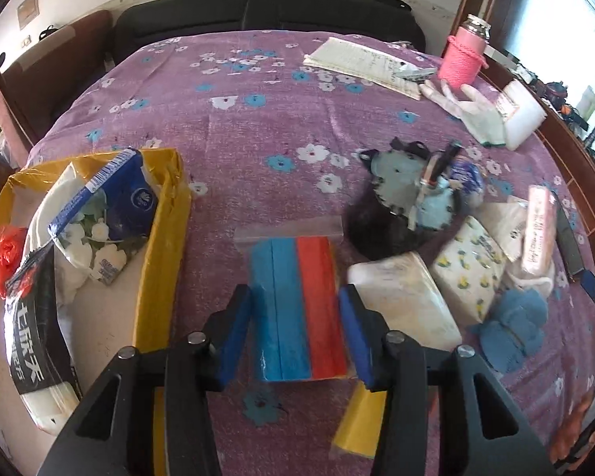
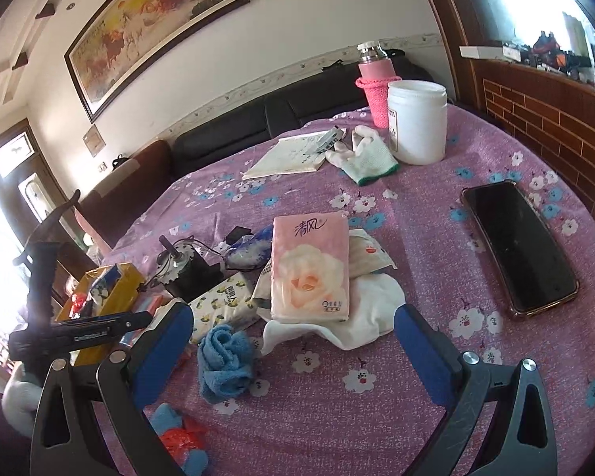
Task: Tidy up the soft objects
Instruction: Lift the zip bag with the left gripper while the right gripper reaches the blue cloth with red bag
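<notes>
In the left wrist view my left gripper point(image 1: 295, 317) points down at a clear bag of blue, red and yellow sponges point(image 1: 297, 277) on the purple flowered cloth. Its blue pads point(image 1: 234, 337) press on the bag's two long sides. A yellow box point(image 1: 162, 238) at the left holds tissue packs point(image 1: 135, 198) and other soft goods. My right gripper point(image 2: 297, 353) stands open above the cloth, nothing between its fingers. Just ahead of it lie a pink tissue pack point(image 2: 309, 269) on a white cloth point(image 2: 369, 313), and a rolled blue towel point(image 2: 226, 361) by its left finger.
A black phone point(image 2: 519, 250) lies at the right. Further back stand a white jar point(image 2: 416, 123) and a pink-sleeved bottle point(image 2: 377, 91), with a glove point(image 2: 361, 158) and papers point(image 2: 289, 154). A black motor-like item point(image 2: 190, 273) sits mid-table. A dark sofa lies beyond the table.
</notes>
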Demonstrator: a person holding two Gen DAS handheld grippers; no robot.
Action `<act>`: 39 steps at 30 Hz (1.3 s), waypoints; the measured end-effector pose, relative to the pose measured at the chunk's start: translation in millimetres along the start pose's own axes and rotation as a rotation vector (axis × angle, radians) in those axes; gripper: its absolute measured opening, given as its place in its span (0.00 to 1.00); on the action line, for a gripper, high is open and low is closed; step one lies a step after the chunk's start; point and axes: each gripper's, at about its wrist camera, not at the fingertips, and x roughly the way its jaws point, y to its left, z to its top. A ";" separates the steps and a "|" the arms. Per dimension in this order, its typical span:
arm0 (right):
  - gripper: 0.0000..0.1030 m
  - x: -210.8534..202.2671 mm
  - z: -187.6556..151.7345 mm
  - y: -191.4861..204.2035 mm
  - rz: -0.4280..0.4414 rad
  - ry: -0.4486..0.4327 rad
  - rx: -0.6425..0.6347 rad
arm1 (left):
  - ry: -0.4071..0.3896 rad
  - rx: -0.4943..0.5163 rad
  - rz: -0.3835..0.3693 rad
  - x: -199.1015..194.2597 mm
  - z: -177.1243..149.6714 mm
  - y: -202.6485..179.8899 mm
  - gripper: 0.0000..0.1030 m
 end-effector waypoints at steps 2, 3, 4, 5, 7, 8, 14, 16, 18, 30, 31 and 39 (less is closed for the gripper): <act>0.99 1.4 -0.1 -1.2 0.004 0.007 0.007 | 0.006 0.022 0.010 4.6 3.2 -4.8 0.53; 0.99 2.0 -0.1 -1.7 0.006 0.009 0.009 | 0.011 0.036 0.015 6.9 3.7 -8.7 0.56; 0.99 2.7 -0.4 -1.7 0.005 0.012 0.010 | 0.018 0.058 0.029 10.9 3.7 -14.5 0.63; 0.99 3.2 -0.3 -1.8 0.003 0.014 0.009 | 0.025 0.079 0.042 14.9 3.1 -19.9 0.66; 0.99 4.1 -0.6 -2.1 0.002 0.019 0.009 | 0.012 0.096 0.049 18.6 2.1 -26.0 0.65; 0.99 4.6 -0.8 -2.2 0.001 0.021 0.009 | 0.008 0.086 0.046 18.7 2.0 -25.4 0.59; 0.99 8.6 -1.3 -4.1 -0.012 0.037 0.011 | -0.054 0.032 -0.025 -7.9 -9.8 -17.5 0.45; 0.99 10.3 -1.5 -4.4 -0.011 0.045 0.011 | -0.077 0.025 -0.048 -21.4 -15.9 -18.3 0.45; 0.99 11.3 -1.9 -3.7 -0.014 0.048 0.006 | -0.107 0.018 -0.079 -39.2 -24.9 -18.9 0.45; 0.99 20.2 -8.1 4.4 -0.054 0.080 -0.043 | -0.174 0.002 -0.169 -91.3 -85.0 -21.5 0.45; 0.99 21.3 -8.9 4.9 -0.061 0.084 -0.047 | -0.167 0.000 -0.174 -90.9 -88.7 -21.9 0.45; 0.99 25.4 -12.0 5.1 -0.090 0.101 -0.051 | -0.122 0.062 -0.201 -82.6 -118.5 -47.1 0.45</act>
